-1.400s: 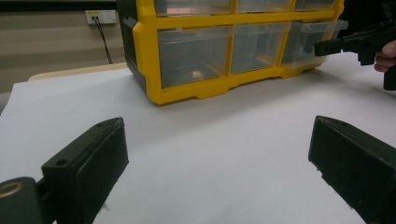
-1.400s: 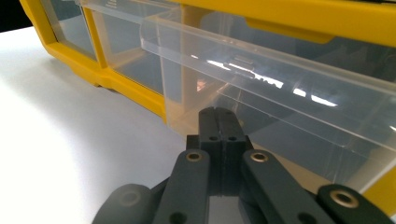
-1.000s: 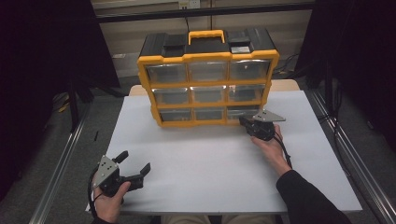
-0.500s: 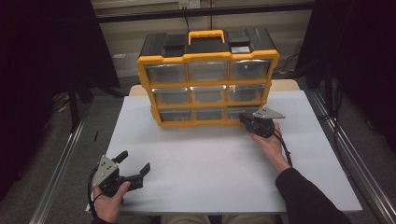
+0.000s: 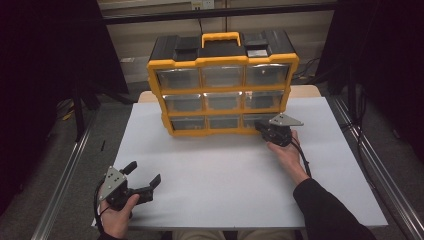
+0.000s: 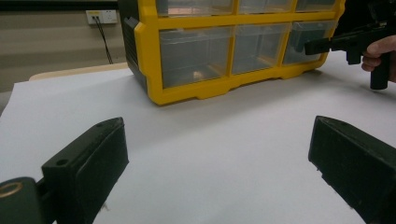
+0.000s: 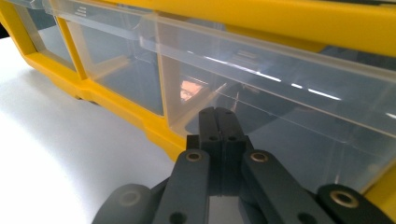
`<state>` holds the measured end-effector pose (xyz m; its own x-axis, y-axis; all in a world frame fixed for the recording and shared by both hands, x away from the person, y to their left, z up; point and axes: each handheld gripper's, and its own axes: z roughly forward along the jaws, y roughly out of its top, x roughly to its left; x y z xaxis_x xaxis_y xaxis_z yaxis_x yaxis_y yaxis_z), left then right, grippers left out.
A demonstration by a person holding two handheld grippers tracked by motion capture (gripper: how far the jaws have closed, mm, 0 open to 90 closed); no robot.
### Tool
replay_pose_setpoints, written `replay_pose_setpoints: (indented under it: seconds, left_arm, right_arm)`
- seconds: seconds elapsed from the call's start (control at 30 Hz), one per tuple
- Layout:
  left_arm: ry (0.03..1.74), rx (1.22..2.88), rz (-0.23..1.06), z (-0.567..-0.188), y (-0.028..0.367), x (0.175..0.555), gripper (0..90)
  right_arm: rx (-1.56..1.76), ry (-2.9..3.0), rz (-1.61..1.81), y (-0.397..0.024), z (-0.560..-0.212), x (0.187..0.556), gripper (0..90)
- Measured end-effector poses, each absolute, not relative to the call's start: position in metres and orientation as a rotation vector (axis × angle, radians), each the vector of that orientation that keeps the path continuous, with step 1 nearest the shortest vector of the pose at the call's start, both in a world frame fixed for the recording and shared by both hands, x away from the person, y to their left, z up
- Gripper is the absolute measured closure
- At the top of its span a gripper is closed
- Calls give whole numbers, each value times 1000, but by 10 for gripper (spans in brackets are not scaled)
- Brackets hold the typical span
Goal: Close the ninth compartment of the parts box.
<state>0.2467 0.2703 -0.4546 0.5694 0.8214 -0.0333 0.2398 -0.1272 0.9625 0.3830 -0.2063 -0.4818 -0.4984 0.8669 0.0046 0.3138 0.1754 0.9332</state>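
The white rectangular table [image 5: 240, 170] carries the yellow-framed plastic drawer cabinet with a black top and clear drawers [image 5: 222, 82], which stands upright at its far middle. The high view takes in the cabinet's full three-by-three grid of drawers and its yellow carry handle; the gripper views give just the lower rows from close up.

The right gripper [image 5: 263, 128] sits at the cabinet's bottom right drawer [image 7: 280, 116]. In the right gripper view its jaws are pressed together with nothing between them, tips right at the clear drawer front; whether they touch it I cannot tell. That view also picks out a small orange-pink item [image 7: 190, 88] inside a neighbouring drawer, too blurred to identify.

The left gripper [image 5: 145, 180] rests well away from the cabinet, at the table's near left corner. The left gripper view shows its jaws spread wide over bare tabletop.
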Motion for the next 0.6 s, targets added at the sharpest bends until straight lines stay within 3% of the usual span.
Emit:
replay_pose_setpoints:
  seconds: [0.6]
  left_arm:
    - [905, 1663, 640, -455, 271, 247, 46]
  right_arm:
    - [1130, 1886, 1312, -203, -485, 390, 900]
